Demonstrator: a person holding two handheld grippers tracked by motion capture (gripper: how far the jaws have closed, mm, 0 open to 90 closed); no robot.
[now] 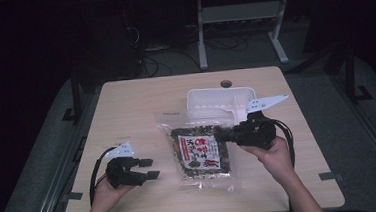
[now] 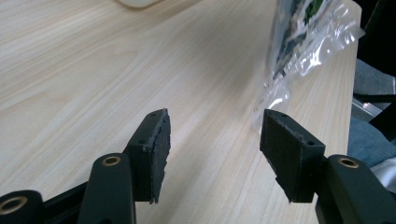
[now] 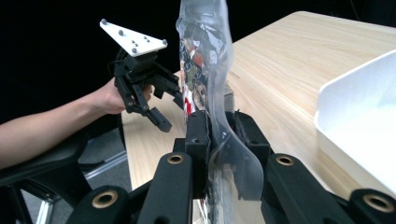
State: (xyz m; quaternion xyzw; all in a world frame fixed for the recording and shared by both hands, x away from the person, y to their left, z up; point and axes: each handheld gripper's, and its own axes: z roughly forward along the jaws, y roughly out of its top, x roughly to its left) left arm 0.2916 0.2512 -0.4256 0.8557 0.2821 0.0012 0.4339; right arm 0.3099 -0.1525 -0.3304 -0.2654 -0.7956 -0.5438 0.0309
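Note:
A clear plastic snack bag [image 1: 200,150] with a red, white and green label lies in the middle of the wooden table [image 1: 136,104]. My right gripper [image 1: 226,133] is shut on the bag's right edge; in the right gripper view the bag [image 3: 205,60] stands up between the pinched jaws of that gripper [image 3: 219,128]. My left gripper [image 1: 151,168] is open, held low over the table to the left of the bag, apart from it. In the left gripper view this gripper [image 2: 215,140] has bare table between its pads, with the bag's corner [image 2: 303,42] farther off.
A white tray [image 1: 219,100] sits just behind the bag, its wall close to my right gripper [image 3: 359,93]. A cable hole [image 1: 226,83] is near the table's far edge. The other hand's gripper [image 3: 161,105] appears beyond the bag. A dark floor surrounds the table.

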